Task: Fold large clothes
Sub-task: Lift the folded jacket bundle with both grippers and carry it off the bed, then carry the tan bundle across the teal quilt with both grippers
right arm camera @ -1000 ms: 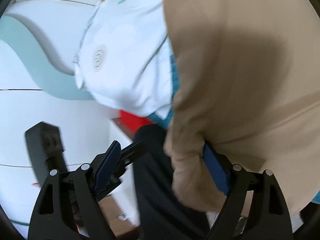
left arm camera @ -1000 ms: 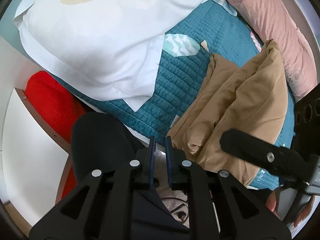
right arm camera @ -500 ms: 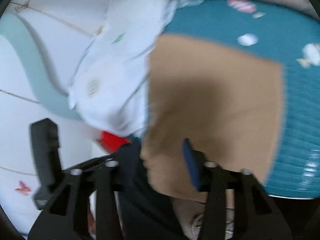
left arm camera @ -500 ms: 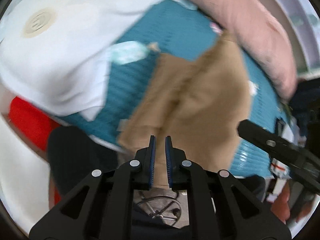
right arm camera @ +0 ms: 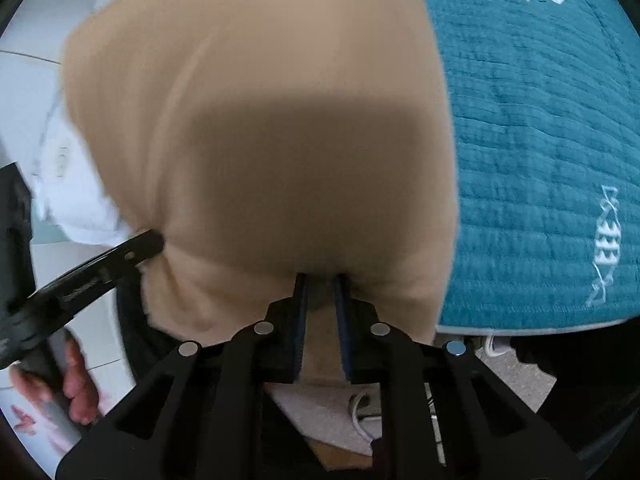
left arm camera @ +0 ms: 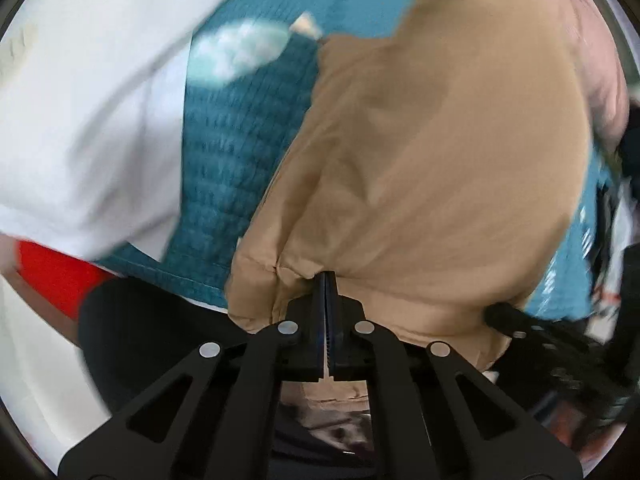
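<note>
Left gripper (left arm camera: pixel 327 280) at 6 o'clock in its own view: jaws pinched together on the near hem of the tan garment (left arm camera: pixel 432 168). The right gripper (right arm camera: pixel 320 280), whose jaws have just been closing, clamps a fold of the same hem with the cloth bunched between its fingers; a hand (right arm camera: pixel 76 380) shows at 8 o'clock around the other tool's handle. Beyond both, the garment lies flat on the teal quilt (right arm camera: pixel 540 140) at the bed's near edge, white pillow (left arm camera: pixel 88 112) at 10 o'clock, pink bolster (left arm camera: pixel 600 64) at 2 o'clock.
</note>
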The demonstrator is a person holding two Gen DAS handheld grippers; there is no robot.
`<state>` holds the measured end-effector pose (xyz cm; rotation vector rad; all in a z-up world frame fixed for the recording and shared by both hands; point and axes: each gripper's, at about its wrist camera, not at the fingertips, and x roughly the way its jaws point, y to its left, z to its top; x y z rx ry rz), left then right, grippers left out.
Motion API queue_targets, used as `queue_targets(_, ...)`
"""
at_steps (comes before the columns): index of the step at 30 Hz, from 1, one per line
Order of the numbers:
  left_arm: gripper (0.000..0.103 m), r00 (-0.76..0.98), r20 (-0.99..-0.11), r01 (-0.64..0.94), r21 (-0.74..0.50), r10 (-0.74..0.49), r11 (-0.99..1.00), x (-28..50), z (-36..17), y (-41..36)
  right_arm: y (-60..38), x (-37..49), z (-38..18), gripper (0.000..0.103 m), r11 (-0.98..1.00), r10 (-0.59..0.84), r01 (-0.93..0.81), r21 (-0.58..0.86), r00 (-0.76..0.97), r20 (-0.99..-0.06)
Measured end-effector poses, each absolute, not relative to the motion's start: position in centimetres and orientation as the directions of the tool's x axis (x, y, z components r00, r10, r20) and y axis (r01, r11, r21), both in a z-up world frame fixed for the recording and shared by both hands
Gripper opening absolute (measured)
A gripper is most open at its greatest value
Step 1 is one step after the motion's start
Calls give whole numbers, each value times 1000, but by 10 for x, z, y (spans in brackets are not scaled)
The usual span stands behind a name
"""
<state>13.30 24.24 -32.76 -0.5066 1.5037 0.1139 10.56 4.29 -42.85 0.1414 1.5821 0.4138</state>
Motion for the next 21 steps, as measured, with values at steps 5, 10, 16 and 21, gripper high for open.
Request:
queue_targets(5,3,106,-952,-426,-303,-286,853,130,-336,259,64,108,-434,12,930,304,-201,309,-57,-951)
queue_targets(10,3,132,-958,-336,-285,-255,898,128,-295,242,57,104,-402,14,918,340,-204,339,-33,-940)
queue_targets(16,3,200,-940,-231,-320,-277,919,138,-245,218,40,123,-354,14,901,408,-202,384,93,-908)
queue_targets(21,3,266,-925,-184,-325,-272,928,176,-216,205,20,158,-333,14,912,402,-158,378,169,-900)
